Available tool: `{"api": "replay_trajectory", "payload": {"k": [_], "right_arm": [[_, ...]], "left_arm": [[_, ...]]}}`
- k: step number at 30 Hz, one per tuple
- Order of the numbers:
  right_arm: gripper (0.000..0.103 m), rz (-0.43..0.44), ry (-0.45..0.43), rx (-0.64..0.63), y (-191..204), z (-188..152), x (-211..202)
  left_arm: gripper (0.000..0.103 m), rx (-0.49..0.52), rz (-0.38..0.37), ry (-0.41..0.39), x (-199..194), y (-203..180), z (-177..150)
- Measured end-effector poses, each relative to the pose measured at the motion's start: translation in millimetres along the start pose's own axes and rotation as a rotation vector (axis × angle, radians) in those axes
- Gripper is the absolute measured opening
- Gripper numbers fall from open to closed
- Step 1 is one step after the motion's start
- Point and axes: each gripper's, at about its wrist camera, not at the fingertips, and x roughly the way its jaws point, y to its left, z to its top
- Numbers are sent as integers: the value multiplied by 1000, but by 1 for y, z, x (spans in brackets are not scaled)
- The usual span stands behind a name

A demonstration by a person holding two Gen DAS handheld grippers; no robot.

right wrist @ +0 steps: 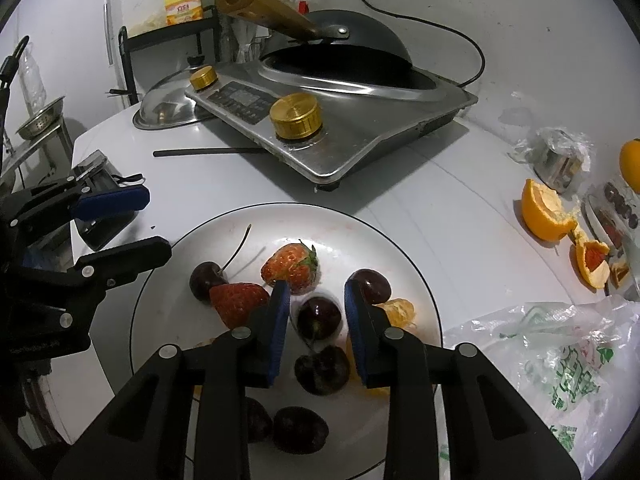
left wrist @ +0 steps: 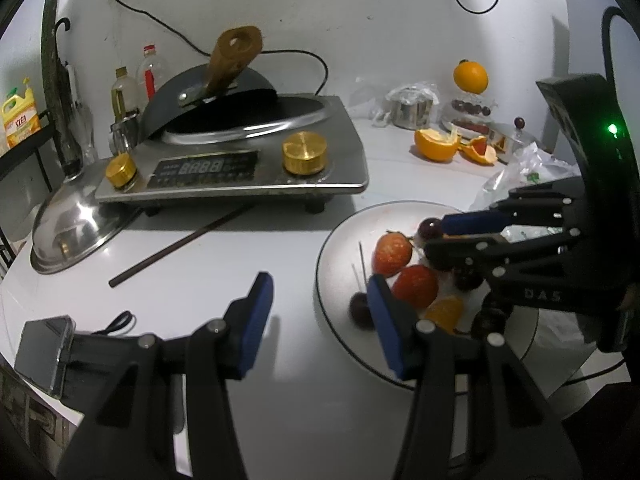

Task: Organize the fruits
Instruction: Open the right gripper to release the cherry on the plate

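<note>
**Cherry between the right pads, not gripped**

While the right gripper hangs over the plate, its blue pads stand partly apart with a dark cherry between them — a gap shows on each side, so nothing is held. The cherry is round, with no long axis to line up. Close around it lie two strawberries, an orange segment and more cherries, so room is tight; the safe way out looks to be upward. The left gripper is half open and empty at the plate's near-left rim — farther from the cherry. Beyond lie the cooker and orange peel.
</note>
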Motion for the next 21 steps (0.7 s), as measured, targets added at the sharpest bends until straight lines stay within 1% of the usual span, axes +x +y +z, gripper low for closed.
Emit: {"api": "replay_trajectory", "payload": {"k": [1,3,21], "right_arm": [[37,-1,-1,0,0,0,-1],[37,-2,-1,1,0,-1,-2],[37,-15,-36,13,-3,-7,-28]], "left_arm": [[51,0,-1,0,0,0,0],[51,1,-1,-2,-2,-1,0],[51,23,6,-16,-17,-18,5]]}}
